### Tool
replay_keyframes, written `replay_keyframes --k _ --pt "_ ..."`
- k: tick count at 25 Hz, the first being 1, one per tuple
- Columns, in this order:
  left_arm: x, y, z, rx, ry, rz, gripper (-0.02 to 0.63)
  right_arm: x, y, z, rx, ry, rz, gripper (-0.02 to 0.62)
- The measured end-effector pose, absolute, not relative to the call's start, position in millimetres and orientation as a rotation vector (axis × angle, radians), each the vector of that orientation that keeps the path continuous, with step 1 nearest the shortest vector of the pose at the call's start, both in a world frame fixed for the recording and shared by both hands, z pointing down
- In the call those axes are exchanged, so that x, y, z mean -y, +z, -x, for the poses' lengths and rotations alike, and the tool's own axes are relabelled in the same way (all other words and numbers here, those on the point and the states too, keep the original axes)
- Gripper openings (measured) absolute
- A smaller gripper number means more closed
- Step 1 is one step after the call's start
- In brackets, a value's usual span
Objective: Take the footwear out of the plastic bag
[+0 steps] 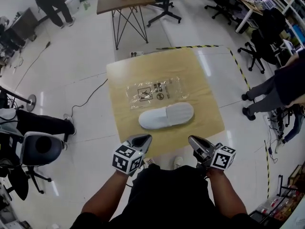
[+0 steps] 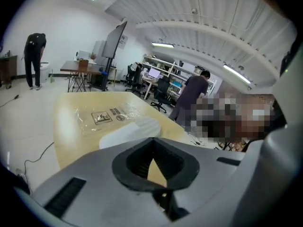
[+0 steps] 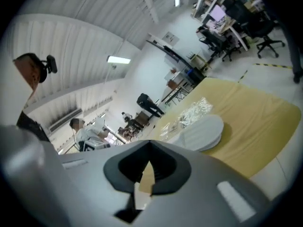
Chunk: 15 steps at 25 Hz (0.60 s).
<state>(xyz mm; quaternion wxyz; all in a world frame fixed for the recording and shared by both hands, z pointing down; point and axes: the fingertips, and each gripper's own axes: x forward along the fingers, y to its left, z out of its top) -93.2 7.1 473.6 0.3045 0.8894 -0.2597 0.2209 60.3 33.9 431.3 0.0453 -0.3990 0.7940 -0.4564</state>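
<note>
A pair of white slippers [image 1: 167,116] lies stacked on the yellow table [image 1: 202,80], just in front of a flat, clear plastic bag [image 1: 153,92] with black printed marks. The same slippers [image 2: 131,131] and bag [image 2: 105,115] show in the left gripper view, and the slippers [image 3: 201,132] and the bag [image 3: 191,112] in the right gripper view. My left gripper [image 1: 143,139] and right gripper [image 1: 194,141] hover at the table's near edge, apart from both. Each is shut with nothing between its fingers.
A wooden desk on black legs [image 1: 125,4] stands beyond the table. Office chairs [image 1: 164,6] and seated or standing people [image 1: 281,87] ring the floor. A cable [image 1: 88,97] runs across the floor at the left. Black-and-yellow tape [image 1: 238,63] marks the floor at the right.
</note>
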Motion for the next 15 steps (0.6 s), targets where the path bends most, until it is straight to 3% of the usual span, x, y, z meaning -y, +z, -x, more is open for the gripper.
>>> replay_keyframes --k 6,15 --pt "-63.0 443.0 76.1 0.687 0.521 -2.419 0.006 -85.8 403.3 -35.7 -2.625 -1.284 1.154 0.000" --pt "-173.2 406.5 49.7 0.883 0.397 -2.442 0.006 -190.7 355.5 -99.8 -2.492 -1.147 1.163 0.002"
